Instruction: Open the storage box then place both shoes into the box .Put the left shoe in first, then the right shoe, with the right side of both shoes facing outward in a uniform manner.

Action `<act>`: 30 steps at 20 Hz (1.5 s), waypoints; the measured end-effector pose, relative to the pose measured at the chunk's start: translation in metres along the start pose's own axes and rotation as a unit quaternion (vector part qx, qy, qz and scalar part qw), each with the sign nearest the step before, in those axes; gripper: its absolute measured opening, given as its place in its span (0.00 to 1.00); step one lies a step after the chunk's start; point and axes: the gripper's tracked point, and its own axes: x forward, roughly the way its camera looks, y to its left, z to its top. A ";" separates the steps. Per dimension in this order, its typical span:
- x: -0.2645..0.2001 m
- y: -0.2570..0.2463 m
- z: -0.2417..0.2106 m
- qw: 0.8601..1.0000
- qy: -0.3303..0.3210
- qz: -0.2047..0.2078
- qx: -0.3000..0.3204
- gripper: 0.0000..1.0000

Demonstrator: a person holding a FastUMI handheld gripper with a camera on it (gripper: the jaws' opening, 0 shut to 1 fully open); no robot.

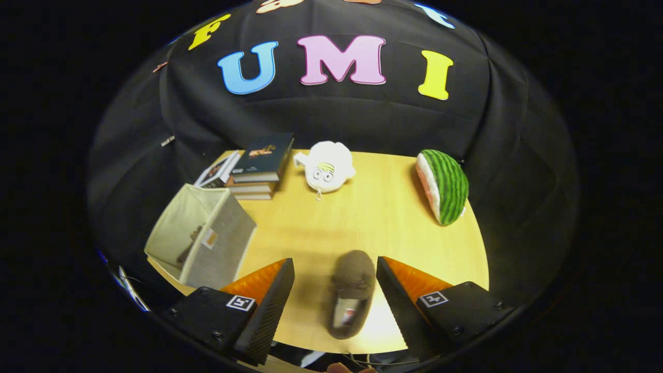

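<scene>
- Storage box point(202, 243) of pale fabric is seen furthest left on the wooden table point(362, 217), tipped on its side with its open mouth turned leftward; a dark shape, possibly a shoe, is glimpsed inside, though it cannot be told for certain.
- Just behind the box, a stack of books point(256, 168) is set near the table's back edge, the top book dark-covered.
- Beside the books, a white plush toy point(326, 168) with round eyes is placed against the black cloth wall.
- Nearer the front, a brown slipper point(352, 300) lies flat on the table between the two fingers, its toe pointed away and its opening toward the camera; neither finger is seen touching it.
- The gripper point(335, 295) is held spread wide, with one finger close by the box's lower corner and the other just right of the slipper.
- Furthest right, a watermelon-slice plush point(444, 186) is stood near the table's far right edge, well apart from the slipper.
</scene>
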 end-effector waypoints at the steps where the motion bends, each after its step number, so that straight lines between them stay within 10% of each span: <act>1: 0.004 -0.009 -0.014 1.000 0.012 -0.004 0.001 0.99; 8: 0.047 -0.031 -0.107 0.994 0.107 0.000 -0.002 0.97; 13: 0.093 -0.045 -0.129 0.991 0.129 -0.022 -0.031 0.66; 17: 0.121 -0.038 -0.120 0.993 0.112 -0.028 -0.017 0.60; 23: 0.122 -0.044 -0.116 0.991 0.104 -0.071 0.044 0.09; 30: 0.078 -0.031 -0.075 0.991 0.084 -0.073 0.080 0.09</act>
